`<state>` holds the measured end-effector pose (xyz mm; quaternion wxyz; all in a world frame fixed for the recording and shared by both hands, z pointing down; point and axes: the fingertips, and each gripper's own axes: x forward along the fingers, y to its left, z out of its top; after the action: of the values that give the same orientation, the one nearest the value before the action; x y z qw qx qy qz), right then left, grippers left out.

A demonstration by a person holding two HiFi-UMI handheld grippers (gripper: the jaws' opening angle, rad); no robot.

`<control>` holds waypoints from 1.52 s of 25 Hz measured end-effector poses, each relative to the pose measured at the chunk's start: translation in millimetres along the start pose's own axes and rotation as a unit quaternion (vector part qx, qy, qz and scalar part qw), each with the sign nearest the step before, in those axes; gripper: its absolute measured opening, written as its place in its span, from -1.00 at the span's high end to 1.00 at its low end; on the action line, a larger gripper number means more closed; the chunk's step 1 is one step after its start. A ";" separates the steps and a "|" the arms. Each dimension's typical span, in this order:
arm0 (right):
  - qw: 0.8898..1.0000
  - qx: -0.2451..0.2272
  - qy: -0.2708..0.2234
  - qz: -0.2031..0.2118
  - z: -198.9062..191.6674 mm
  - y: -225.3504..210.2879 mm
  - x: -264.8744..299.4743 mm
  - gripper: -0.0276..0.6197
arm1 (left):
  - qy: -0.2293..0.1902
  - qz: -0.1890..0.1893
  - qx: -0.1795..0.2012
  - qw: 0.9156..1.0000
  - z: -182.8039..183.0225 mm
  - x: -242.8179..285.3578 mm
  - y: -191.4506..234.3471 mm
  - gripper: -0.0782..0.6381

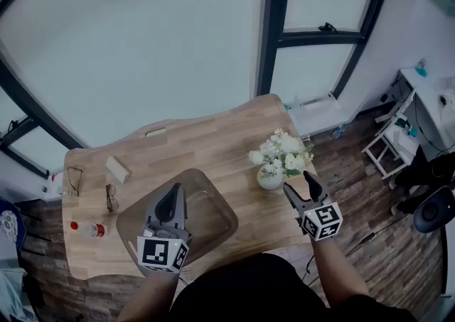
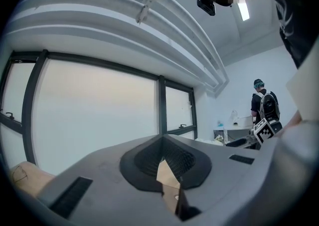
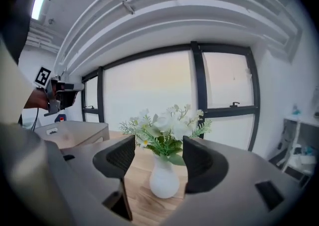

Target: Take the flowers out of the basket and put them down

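Note:
White flowers stand upright in a small white vase on the wooden table, outside the basket. The brown basket sits at the table's near edge and looks empty. My right gripper is open just behind the vase, apart from it. In the right gripper view the flowers and vase stand a little ahead between the spread jaws. My left gripper hangs over the basket, shut with nothing in it; in the left gripper view its jaws meet and point up at the window.
Two pairs of glasses, a red-capped bottle and a white block lie on the table's left part. A white shelf stands on the floor to the right. A person with a backpack stands far off.

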<state>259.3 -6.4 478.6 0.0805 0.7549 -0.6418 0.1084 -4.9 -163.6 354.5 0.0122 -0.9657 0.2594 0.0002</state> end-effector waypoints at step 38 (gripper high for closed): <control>0.999 0.001 -0.024 -0.022 14.9 -4.2 -15.4 0.85 | 0.012 -0.019 0.027 0.999 -31.3 9.7 -1.2 0.77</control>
<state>261.9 5.0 460.2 0.0664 0.7711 -0.6270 0.0888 3.9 -168.2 385.7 0.0356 -0.9696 0.2415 -0.0185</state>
